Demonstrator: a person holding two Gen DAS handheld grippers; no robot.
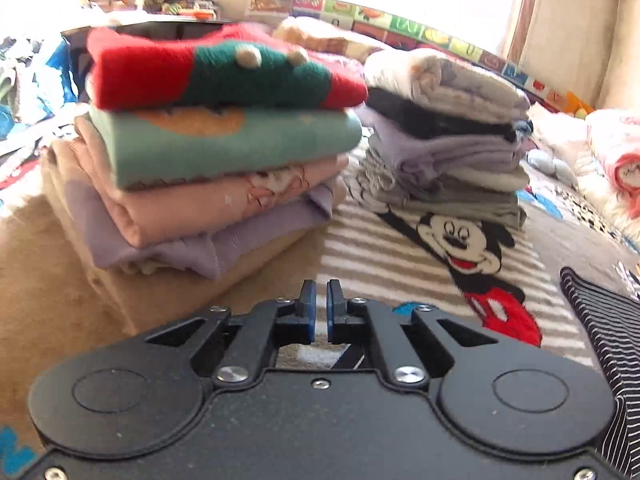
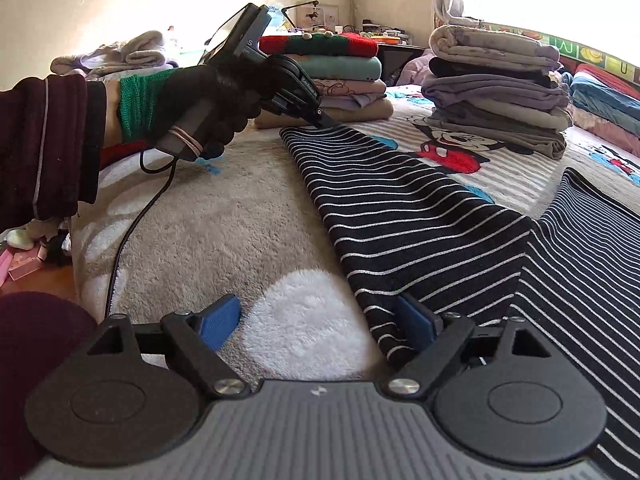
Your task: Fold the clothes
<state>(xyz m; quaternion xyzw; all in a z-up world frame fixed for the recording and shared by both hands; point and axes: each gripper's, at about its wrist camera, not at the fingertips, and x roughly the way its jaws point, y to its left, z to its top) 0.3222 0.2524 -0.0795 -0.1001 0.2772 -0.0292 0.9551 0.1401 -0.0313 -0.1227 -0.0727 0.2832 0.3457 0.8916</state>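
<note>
On the blanket (image 2: 224, 216), beige plush with white patches and a Mickey Mouse print (image 1: 464, 244): a black garment with thin white stripes (image 2: 400, 216), one long panel folded across the rest. Legible on the left gripper (image 2: 326, 122): a single "S"; smaller lettering unreadable. Jaws nearly closed, tips at the far stripe edge, grip impossible to confirm; held by a gloved hand (image 2: 208, 100). Right gripper (image 2: 320, 320) wide open, one blue pad (image 2: 416, 320) against the near edge. Behind, two folded stacks: red-and-green sweater (image 1: 216, 72) topping one, pale cloth (image 1: 444, 76) the other.
</note>
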